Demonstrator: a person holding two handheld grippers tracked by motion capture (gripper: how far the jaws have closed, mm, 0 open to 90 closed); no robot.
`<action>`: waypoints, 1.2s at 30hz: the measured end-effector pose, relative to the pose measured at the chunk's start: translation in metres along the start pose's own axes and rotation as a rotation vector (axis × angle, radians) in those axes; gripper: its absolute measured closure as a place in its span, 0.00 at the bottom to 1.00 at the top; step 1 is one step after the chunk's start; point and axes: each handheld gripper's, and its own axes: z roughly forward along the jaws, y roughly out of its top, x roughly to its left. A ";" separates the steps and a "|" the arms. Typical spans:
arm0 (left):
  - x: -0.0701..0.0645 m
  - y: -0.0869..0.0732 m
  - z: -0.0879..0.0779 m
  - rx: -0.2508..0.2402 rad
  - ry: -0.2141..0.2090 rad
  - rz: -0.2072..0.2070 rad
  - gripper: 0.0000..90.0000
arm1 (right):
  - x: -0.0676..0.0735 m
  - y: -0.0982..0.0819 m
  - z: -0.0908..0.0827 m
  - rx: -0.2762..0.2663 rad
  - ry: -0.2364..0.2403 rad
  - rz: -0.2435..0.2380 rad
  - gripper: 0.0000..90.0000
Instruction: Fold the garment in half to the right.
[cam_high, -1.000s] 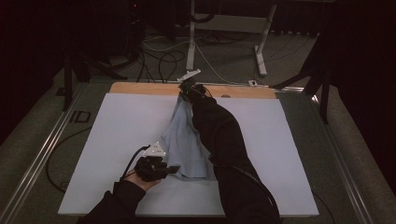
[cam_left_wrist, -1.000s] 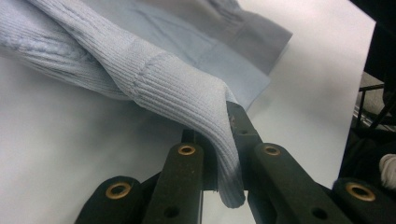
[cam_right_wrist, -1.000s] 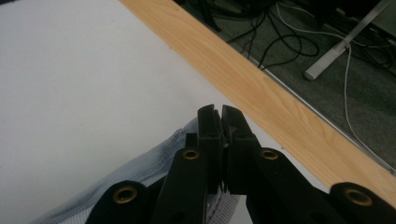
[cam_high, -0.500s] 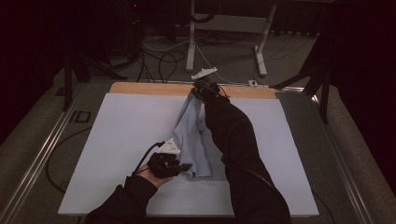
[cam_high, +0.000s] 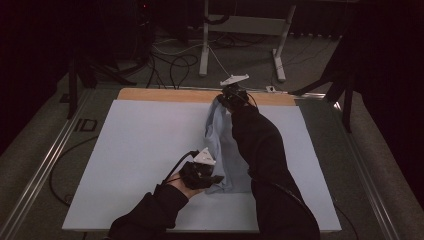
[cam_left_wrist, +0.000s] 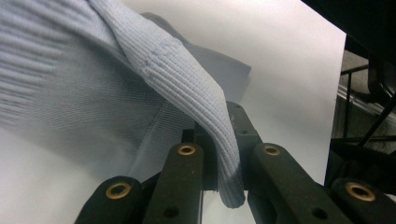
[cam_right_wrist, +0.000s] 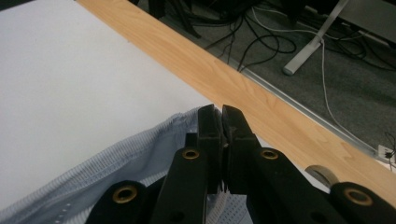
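Stretching a pale blue ribbed knit garment (cam_high: 222, 147) between two claws, the person holds it as a narrow band on the white-covered counter (cam_high: 135, 150). The garment's long axis runs from the near edge of the counter toward its far wooden strip (cam_high: 165, 95). The left claw (cam_high: 212, 179) is clamped on the near end, where the left gripper view shows a ribbed hem (cam_left_wrist: 205, 112) pinched between the shut jaws. The right claw (cam_high: 225, 97) is clamped on the far end; in the right gripper view the jaws meet on a thin fold of the cloth (cam_right_wrist: 140, 154) just short of the wooden strip. The left hand (cam_high: 187, 186) is nearer the person and the right arm (cam_high: 260, 150) lies over the garment's right side, so any coming fold or lay-down turns on this near-to-far line. Compared with the earlier frames, both claws have shifted rightward across the counter, the right claw has come closer to the far strip, and the garment has been drawn narrower, exposing more bare counter at its left.
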 end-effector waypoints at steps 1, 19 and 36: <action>-0.001 0.001 0.004 0.005 -0.002 0.004 0.96 | -0.001 -0.001 0.001 0.000 0.000 -0.001 0.98; -0.002 0.004 0.043 0.057 -0.012 -0.002 0.96 | -0.016 -0.027 0.016 0.033 0.026 0.041 0.97; -0.003 0.011 0.064 0.103 0.000 0.003 0.96 | -0.028 -0.055 0.035 0.078 0.063 0.092 0.96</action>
